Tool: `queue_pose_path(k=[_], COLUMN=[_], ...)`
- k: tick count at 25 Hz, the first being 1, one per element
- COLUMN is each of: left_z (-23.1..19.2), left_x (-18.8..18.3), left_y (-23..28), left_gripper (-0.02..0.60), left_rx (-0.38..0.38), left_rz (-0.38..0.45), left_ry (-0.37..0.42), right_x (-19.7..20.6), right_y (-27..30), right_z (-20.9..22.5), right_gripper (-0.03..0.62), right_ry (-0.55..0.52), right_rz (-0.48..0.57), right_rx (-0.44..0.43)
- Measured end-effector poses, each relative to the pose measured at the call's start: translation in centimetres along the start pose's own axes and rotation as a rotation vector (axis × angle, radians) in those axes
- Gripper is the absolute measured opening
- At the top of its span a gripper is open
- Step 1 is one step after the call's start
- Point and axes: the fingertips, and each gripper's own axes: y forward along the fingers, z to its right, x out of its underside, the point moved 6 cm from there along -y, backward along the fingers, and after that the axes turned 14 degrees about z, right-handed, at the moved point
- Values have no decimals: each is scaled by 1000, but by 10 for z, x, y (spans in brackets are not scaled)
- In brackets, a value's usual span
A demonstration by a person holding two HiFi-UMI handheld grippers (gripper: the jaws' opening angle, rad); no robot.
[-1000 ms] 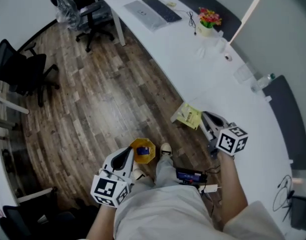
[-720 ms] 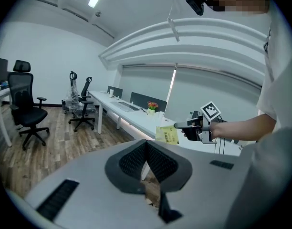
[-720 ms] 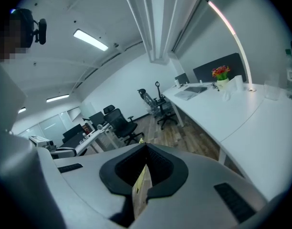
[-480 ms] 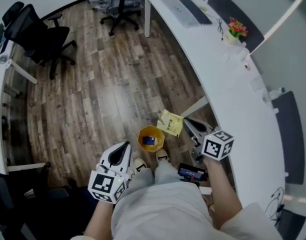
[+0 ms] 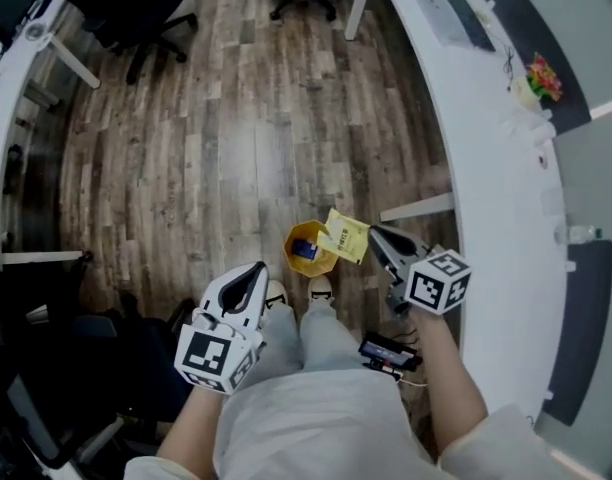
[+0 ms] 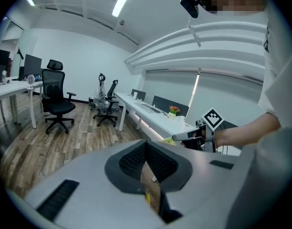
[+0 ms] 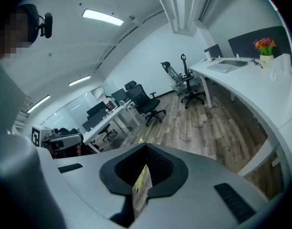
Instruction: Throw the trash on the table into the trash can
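Note:
In the head view a small yellow trash can [image 5: 308, 249] stands on the wood floor just ahead of the person's shoes, with something blue inside it. My right gripper [image 5: 375, 234] is shut on a yellow wrapper [image 5: 345, 235], which hangs over the can's right rim. The same wrapper [image 7: 141, 186] shows edge-on between the jaws in the right gripper view. My left gripper [image 5: 258, 270] is left of the can, shut and holding nothing. From the left gripper view [image 6: 146, 143] I see the right gripper [image 6: 180, 137] and a bit of the wrapper [image 6: 167, 140].
A long curved white desk [image 5: 501, 198] runs down the right side, with a white leg [image 5: 418, 208] close to the can and a flower pot [image 5: 542, 76] far along it. Black office chairs [image 5: 136, 6] and another white desk [image 5: 21, 43] stand at the upper left. The person's shoes [image 5: 319, 289] are beside the can.
The right gripper has carried the yellow wrapper from the desk's edge to over the trash can's rim. The left gripper has come along on the left. The can now lies closer.

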Motion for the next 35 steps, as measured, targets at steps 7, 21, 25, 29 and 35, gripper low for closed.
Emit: queue_pose_path(k=[7, 21, 25, 29, 35], left_z=[-15, -54, -71, -89, -105], left_x=[44, 198, 243, 291, 339], left_y=[20, 65, 82, 91, 105], left_gripper=[0, 0, 0, 0, 0], left_rx=[-53, -58, -52, -64, -97], left_rz=[-14, -196, -233, -262, -258], left_ry=[-13, -128, -124, -124, -122], right_x=[59, 244, 282, 324, 381], right_y=[45, 100, 118, 134, 161], right_z=[31, 118, 147, 174, 203], right_gripper=[31, 31, 31, 31, 32], right_ry=[-9, 33, 29, -23, -66], right_rz=[-133, -348, -361, -377, -405], right_rx=[-34, -8, 5, 24, 57])
